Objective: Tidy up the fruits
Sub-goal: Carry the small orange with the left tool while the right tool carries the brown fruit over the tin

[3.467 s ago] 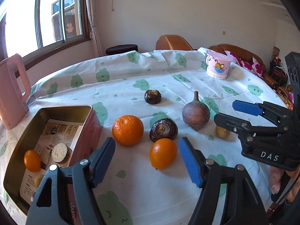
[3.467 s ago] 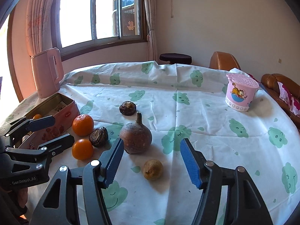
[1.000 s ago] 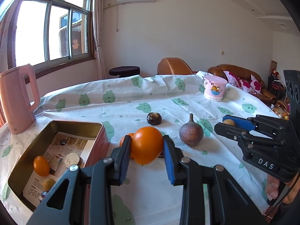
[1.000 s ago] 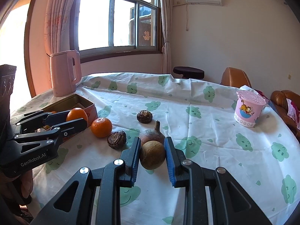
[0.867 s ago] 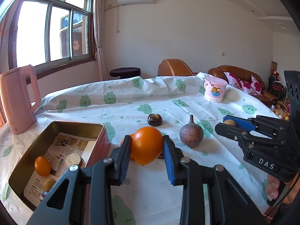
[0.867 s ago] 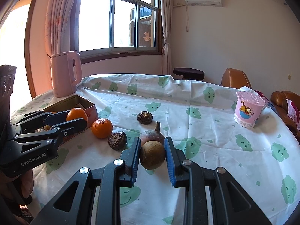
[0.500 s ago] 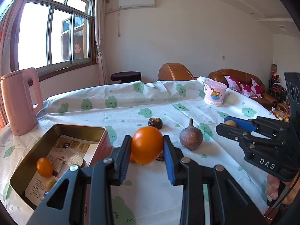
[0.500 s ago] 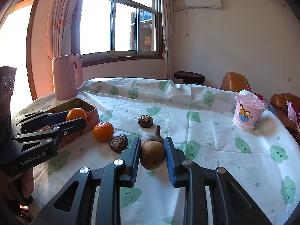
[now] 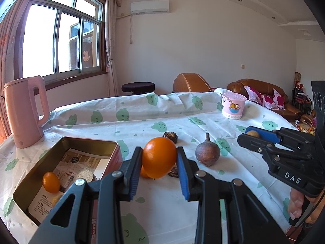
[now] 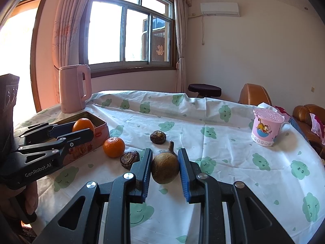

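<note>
The left tool [image 9: 159, 158] grips an orange [image 9: 159, 157] between its blue pads, lifted above the desk [image 9: 142, 122] beside the tin [image 9: 89, 140]. The right tool [image 10: 165, 168] is closed on a brown fruit [image 10: 165, 169], also off the cloth. In the tin at the desk's left edge lies a small orange [image 9: 50, 182]. Near the desk's middle rest a mandarin [image 10: 113, 147], two dark fruits [image 10: 158, 136] and a stemmed fruit [image 9: 207, 154]. A pink cup [image 10: 266, 127] stands toward the right edge.
</note>
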